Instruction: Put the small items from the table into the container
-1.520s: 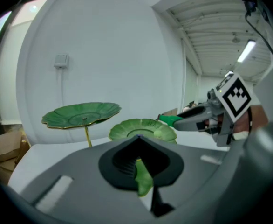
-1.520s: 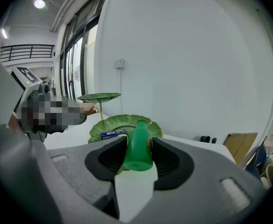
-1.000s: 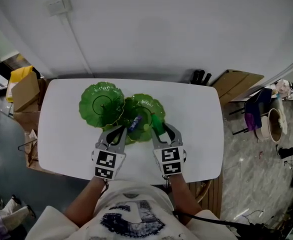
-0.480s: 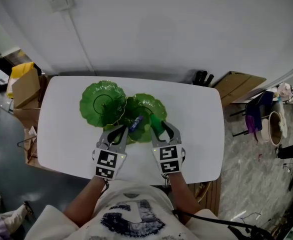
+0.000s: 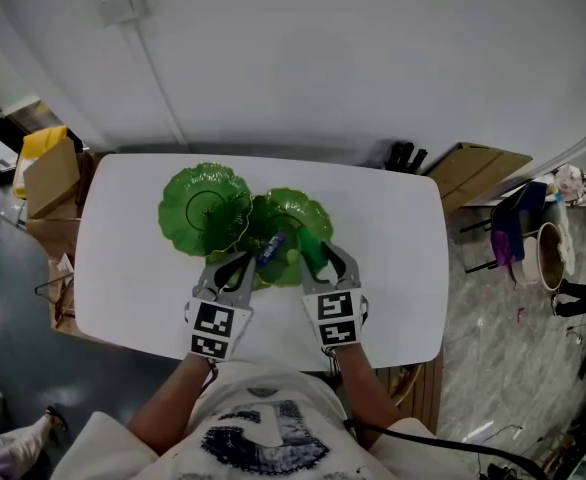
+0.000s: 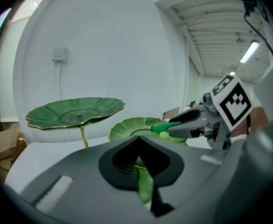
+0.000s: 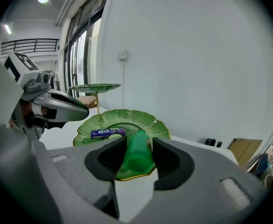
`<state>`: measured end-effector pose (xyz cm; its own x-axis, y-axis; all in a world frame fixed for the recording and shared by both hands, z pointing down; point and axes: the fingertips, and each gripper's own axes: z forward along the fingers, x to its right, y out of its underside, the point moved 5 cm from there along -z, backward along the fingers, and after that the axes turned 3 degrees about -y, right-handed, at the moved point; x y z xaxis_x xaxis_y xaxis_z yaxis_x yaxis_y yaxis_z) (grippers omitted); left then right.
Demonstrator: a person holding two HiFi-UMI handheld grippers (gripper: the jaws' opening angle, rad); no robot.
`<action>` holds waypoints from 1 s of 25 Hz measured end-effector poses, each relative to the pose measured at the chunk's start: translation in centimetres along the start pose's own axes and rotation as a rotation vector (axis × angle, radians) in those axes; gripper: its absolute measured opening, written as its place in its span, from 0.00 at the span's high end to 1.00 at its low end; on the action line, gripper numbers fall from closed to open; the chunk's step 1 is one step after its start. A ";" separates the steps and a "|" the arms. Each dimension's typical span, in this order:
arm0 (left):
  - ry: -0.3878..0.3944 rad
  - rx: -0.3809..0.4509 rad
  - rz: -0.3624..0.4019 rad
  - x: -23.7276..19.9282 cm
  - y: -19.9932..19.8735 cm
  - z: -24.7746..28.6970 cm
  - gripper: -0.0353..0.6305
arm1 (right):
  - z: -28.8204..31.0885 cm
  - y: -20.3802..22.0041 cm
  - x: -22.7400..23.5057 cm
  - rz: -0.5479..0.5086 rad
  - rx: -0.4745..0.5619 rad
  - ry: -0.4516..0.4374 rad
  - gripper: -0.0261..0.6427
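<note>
the right gripper [image 7: 137, 160] has its jaws set fairly wide and closed on a green tube [image 7: 137, 148]. the tube lies lengthwise between the pads, with its far end pointing to 12 o'clock. that end sits over the near rim of the lower leaf dish [image 7: 160, 125].

the left gripper [image 6: 141, 174] is fully closed. a thin green edge is pinched in its jaws, and i judge it to be that dish's rim at about 7 o'clock, held to steady it.

1 purple packet [image 7: 107, 133] already lies in the dish, at 10 o'clock from the tube's tip. the upper leaf dish [image 5: 203, 208] stands on its stem at 10 o'clock from the lower one. no loose small item shows on the white table [image 5: 393, 258] in the head view.

over the last second almost nothing has changed. both grippers sit where they were, the grip on the tube is unchanged, and the packet has not shifted.

i read this as a pause just short of the drop. the tube is carried to the dish but not yet released, so this item is nearly placed. what remains is to ease it further over the bowl and let go clear of the packet.
</note>
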<state>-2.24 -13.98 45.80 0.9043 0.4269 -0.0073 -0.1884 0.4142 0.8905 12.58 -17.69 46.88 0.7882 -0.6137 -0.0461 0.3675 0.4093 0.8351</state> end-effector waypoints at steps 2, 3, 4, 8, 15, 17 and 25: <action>-0.002 -0.002 0.000 -0.1 0.0 0.0 0.96 | 0.0 0.0 0.1 0.004 0.004 0.006 0.71; -0.003 -0.003 0.000 -0.1 0.0 0.0 0.96 | 0.0 0.0 0.1 0.006 0.007 0.009 0.71; -0.004 -0.003 -0.001 -0.2 0.0 0.0 0.96 | 0.1 0.0 0.1 0.009 0.009 0.010 0.70; -0.008 -0.005 -0.004 -0.3 0.1 -0.2 0.96 | 0.0 -0.1 0.0 0.021 0.021 0.006 0.70; -0.013 -0.002 -0.009 -0.3 0.2 -0.4 0.96 | -0.2 -0.2 0.1 0.034 0.038 0.015 0.70; -0.012 -0.003 -0.011 -0.2 0.3 -0.5 0.96 | -0.4 -0.2 0.1 0.037 0.044 0.019 0.70; -0.011 0.000 -0.010 -0.1 0.4 -1.0 0.96 | -0.8 -0.3 0.0 0.047 0.055 0.018 0.65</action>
<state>-2.75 -13.07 45.68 0.9104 0.4136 -0.0112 -0.1793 0.4187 0.8902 12.84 -17.27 46.17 0.8131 -0.5820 -0.0157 0.3026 0.3994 0.8654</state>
